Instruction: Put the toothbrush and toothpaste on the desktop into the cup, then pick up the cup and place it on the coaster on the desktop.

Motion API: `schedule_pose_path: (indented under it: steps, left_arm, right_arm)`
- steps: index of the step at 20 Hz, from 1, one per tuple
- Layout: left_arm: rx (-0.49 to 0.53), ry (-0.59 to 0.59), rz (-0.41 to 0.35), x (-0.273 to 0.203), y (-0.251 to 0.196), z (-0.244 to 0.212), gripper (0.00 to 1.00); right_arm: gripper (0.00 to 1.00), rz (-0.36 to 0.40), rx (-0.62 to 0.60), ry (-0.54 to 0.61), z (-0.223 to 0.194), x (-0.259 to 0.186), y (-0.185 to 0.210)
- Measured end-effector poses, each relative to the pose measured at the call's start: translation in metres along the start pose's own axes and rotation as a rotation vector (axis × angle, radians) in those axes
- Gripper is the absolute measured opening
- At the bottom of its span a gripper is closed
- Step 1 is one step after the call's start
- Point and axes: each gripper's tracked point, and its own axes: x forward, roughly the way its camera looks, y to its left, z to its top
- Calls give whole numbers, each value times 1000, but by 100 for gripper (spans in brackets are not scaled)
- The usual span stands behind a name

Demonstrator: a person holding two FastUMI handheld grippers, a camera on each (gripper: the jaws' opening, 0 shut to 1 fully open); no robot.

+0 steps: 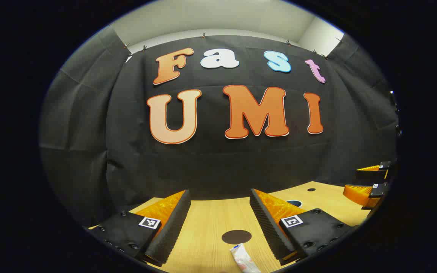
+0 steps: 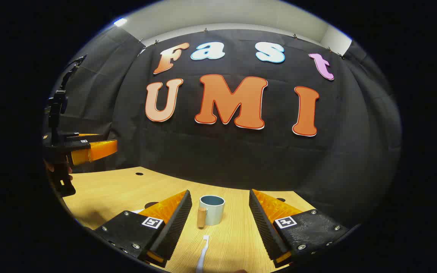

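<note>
Left gripper view: left tongs (image 1: 220, 218) gaped wide above toothpaste tube (image 1: 244, 259), framing a grab.
Right gripper view: right tongs (image 2: 218, 220) wide, empty, aimed at toothbrush (image 2: 202, 253) before cup (image 2: 211, 209).

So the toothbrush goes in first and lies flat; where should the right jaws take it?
Grip the toothbrush mid-handle, coming straight down from above, right gripper open astride it. It lies flat on the desktop, its long axis running between the jaws, head toward the cup.

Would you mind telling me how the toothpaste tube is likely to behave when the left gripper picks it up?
The toothpaste tube looks like a soft, flattish tube lying on the wooden desktop, so it will probably squash rather than roll. It seems small and likely light. Its smooth skin may slip, so gripping across the body seems safer. The left gripper has open jaws.
</note>
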Motion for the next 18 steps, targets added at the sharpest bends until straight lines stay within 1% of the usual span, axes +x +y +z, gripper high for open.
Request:
schedule_pose_path:
  steps: [3,6,7,9,13,16,18]
  left_arm:
    - [-12,24,8,-2,0,-4,99]
    - [-33,21,5,-2,-2,-5,95]
    - [-37,19,4,-1,-3,-6,95]
    - [-39,32,-9,-1,-7,-9,100]
    - [-38,68,-26,-4,-11,-16,99]
    - [-43,108,-46,-7,-16,-22,100]
    - [-43,149,-64,-12,-20,-29,99]
  right_arm:
    - [92,-1,-4,-1,1,2,-4]
    - [92,-6,-7,-7,4,2,-9]
    - [92,-10,-2,-10,5,2,-10]
    - [91,-10,2,-2,1,2,-12]
    - [92,-19,-4,28,-6,6,-13]
    - [92,-6,-1,45,-10,8,-7]
    - [92,3,-3,79,-18,11,-3]
